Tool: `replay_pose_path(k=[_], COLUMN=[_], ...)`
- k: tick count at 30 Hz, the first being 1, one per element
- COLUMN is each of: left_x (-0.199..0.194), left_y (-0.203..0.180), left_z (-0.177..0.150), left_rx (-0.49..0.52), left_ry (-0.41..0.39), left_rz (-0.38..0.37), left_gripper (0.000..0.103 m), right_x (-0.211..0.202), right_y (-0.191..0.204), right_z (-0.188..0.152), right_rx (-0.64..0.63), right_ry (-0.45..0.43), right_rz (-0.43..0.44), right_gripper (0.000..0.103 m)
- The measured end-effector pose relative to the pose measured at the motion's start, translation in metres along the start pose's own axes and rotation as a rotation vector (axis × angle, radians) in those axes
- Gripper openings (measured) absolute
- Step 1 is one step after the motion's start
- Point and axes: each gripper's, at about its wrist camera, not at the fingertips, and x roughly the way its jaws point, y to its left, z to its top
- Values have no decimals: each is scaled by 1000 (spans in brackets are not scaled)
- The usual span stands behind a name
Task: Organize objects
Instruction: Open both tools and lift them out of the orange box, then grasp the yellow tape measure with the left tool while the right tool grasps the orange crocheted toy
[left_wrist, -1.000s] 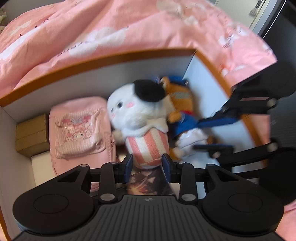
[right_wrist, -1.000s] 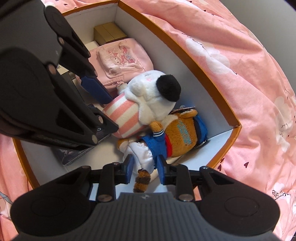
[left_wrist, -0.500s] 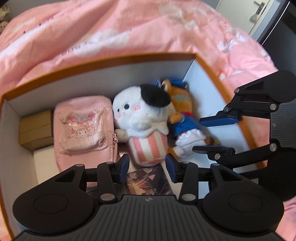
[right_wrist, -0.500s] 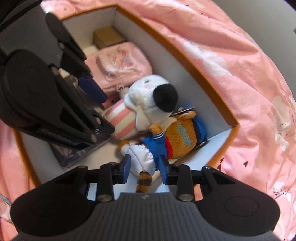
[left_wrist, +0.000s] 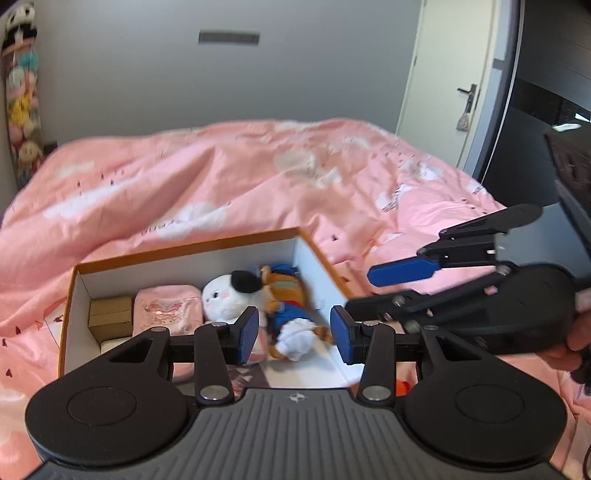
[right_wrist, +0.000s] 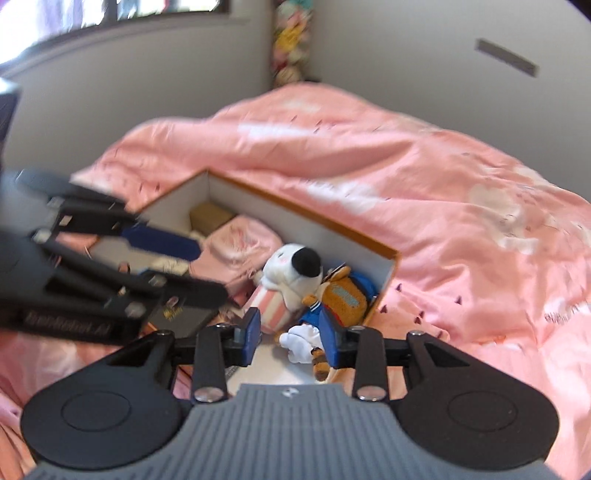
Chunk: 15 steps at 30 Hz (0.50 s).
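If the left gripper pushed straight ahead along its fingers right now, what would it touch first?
Probably the brown plush in blue clothes, lying in the orange-rimmed box beside the white plush with the striped body. It shows between the open fingers of the left gripper, though depth is unclear.

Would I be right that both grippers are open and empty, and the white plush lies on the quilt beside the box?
Not quite: the left wrist view shows the white plush inside the box. Both the left gripper and right gripper are open and empty.
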Motion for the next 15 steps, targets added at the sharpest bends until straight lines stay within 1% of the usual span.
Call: replay_pose_path(k=[4,6,9,12,15], left_x=[-15,-17,-13,-3,8], left_y=[-24,-33,-45,-54,-55], left_z=[-17,-24,-33,-47,-60], left_rx=[14,16,40,52,49], left_ry=[5,16,71,152,210], left_rz=[-41,-64,-93,-109,-142], left_gripper=[50,50,50,50,50], right_x=[-26,-29,-33,-29,-22], right_y=[1,0,0,-4,-9], right_z=[-25,-38,-58,-77,-96], right_rx=[98,142,210,277,362], right_ry=[-56,-56,-36,-17,13], right_rz=[-53,-75,-106,-136,-124], right_gripper=[42,42,42,42,42])
